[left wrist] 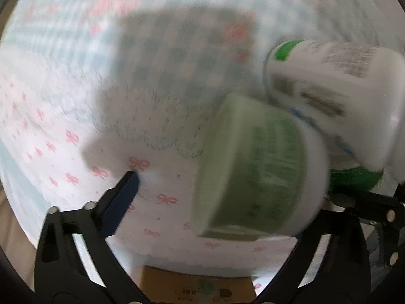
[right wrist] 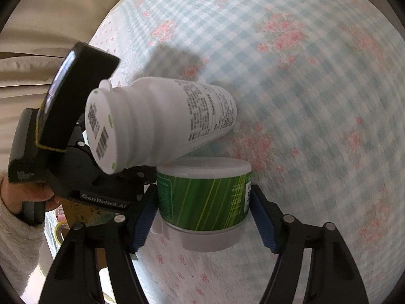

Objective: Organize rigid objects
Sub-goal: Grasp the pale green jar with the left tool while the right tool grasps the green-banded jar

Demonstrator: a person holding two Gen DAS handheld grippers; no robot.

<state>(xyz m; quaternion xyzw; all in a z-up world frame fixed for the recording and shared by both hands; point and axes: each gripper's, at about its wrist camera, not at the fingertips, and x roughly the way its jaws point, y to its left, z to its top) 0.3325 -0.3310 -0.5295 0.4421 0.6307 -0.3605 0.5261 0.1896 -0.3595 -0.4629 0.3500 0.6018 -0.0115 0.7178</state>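
In the right wrist view we see the right gripper (right wrist: 205, 217) closest to us, its blue pads (right wrist: 143, 217) pressed against both sides of a green-labelled tub (right wrist: 202, 197), partly closed around it. The tub's white lid faces away from us, its pale base toward us. Just behind it, a white bottle (right wrist: 162, 121) lies tilted, its capped end resting near the tub's top and its far end down on the tablecloth (right wrist: 316, 101), a blue check with pink flowers. The label print is too small to read. To the left, the left gripper (right wrist: 76, 136) sits behind the bottle, a hand (right wrist: 38, 195) in a pale fuzzy sleeve partly cut off at the frame edge.

From the left wrist view, heavily blurred, we make out one blue pad (left wrist: 126, 197) standing free over the cloth; the opposite finger is hidden behind the tub (left wrist: 258, 177) and bottle (left wrist: 329, 96). The fingers stand wide apart, and we cannot tell whether the bottle touches the hidden pad. A brown box (left wrist: 197, 286) shows at the bottom edge, mostly cut off.
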